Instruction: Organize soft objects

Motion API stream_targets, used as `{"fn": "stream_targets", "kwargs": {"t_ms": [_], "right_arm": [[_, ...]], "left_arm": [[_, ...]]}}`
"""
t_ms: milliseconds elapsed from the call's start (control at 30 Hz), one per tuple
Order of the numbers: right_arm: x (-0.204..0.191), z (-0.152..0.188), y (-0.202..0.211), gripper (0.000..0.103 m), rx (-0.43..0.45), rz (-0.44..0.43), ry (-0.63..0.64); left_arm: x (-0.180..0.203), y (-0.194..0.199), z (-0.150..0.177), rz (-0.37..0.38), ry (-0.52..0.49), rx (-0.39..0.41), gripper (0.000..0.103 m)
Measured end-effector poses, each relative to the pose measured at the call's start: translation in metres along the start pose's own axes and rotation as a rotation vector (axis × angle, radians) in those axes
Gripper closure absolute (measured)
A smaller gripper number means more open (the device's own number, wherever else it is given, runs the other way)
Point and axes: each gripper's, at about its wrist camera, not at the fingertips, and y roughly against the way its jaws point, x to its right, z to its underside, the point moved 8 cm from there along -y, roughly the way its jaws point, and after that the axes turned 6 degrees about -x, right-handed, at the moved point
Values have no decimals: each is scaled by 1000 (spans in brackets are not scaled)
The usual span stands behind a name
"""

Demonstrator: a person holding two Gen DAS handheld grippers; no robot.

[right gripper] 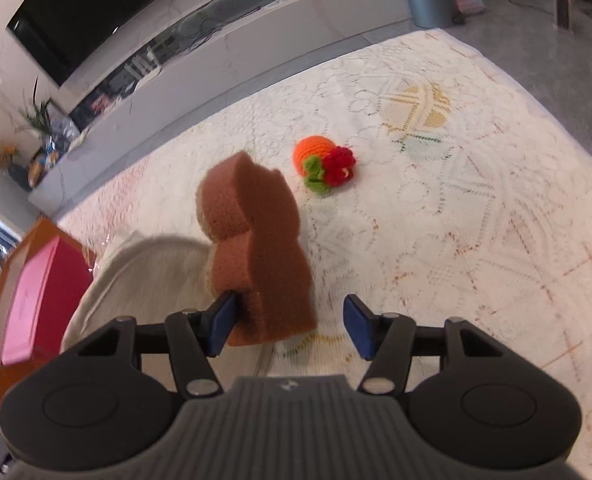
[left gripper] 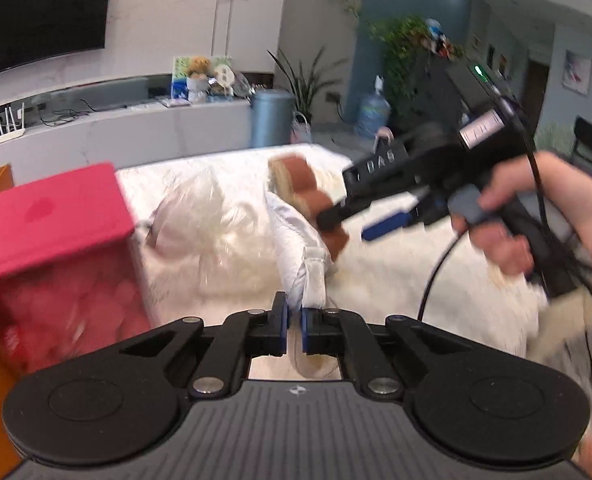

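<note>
Pinching the rim of a white bag [left gripper: 296,232], the left gripper [left gripper: 294,326] has its fingers nearly together on the fabric at the lower centre of the left view. The right gripper [right gripper: 289,328] has its fingers apart; a brown sponge [right gripper: 255,240] touches only its left pad, above the bag's mouth [right gripper: 151,264]. A crocheted orange toy [right gripper: 322,164] lies on the lace cloth [right gripper: 476,200], upper centre. A red box [left gripper: 51,208] sits at the left.
</note>
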Motion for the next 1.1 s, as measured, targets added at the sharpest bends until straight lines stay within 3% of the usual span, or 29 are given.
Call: {"fn": "stream_targets", "kwargs": {"t_ms": [133, 167, 233, 433, 600, 800, 867, 1100], "right_arm": [[-8, 5, -3, 43, -7, 5, 35], [-9, 5, -5, 42, -11, 1, 39], [-11, 6, -9, 40, -19, -7, 40], [-15, 6, -15, 37, -30, -13, 45], [-18, 4, -23, 36, -46, -34, 20], [-27, 1, -25, 37, -4, 4, 84], [-31, -1, -29, 43, 4, -8, 103], [-37, -1, -19, 69, 28, -22, 122]], "left_arm": [[-12, -5, 20, 75, 86, -22, 88], [-15, -8, 22, 88, 115, -23, 69], [-19, -15, 23, 94, 150, -19, 44], [-14, -26, 18, 100, 147, 24, 29], [-9, -35, 24, 93, 192, 6, 31], [-11, -30, 38, 87, 221, -50, 66], [-15, -25, 38, 85, 218, -62, 77], [-18, -7, 42, 86, 219, -27, 87]]}}
